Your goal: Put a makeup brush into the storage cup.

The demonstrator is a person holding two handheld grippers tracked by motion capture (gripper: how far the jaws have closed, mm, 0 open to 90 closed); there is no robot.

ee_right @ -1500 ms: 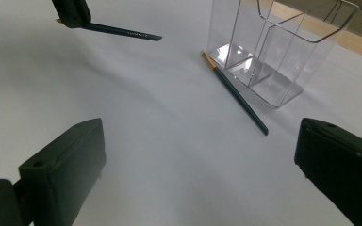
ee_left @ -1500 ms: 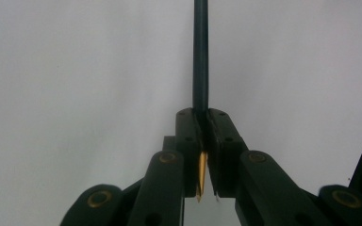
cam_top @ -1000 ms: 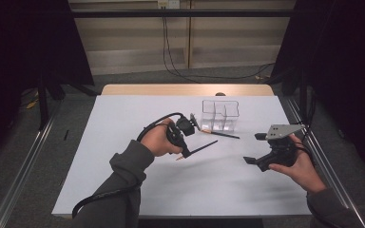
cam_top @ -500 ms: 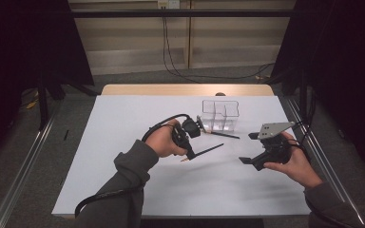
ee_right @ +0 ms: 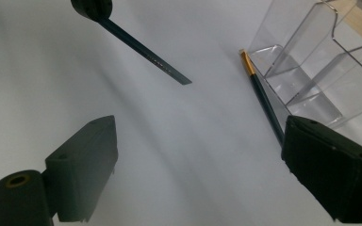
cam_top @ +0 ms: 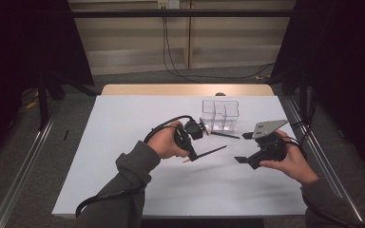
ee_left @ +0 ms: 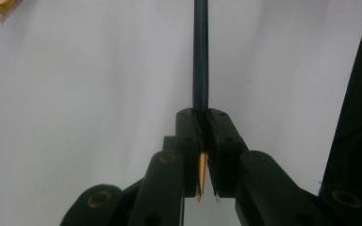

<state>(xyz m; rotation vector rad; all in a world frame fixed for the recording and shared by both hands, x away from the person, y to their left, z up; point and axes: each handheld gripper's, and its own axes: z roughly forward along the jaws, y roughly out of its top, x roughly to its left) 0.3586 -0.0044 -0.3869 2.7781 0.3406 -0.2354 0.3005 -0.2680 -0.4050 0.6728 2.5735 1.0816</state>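
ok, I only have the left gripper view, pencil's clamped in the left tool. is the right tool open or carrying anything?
Observer: The right tool is open, jaws wide apart with nothing between them.
Operator: Where's the container?
Observer: A clear divided box stands upright on the table, toward its far right part in the high view.
Operator: Any other pencil out?
Observer: Yes, a second pencil lies flat on the table just in front of the box, ahead of the right tool.
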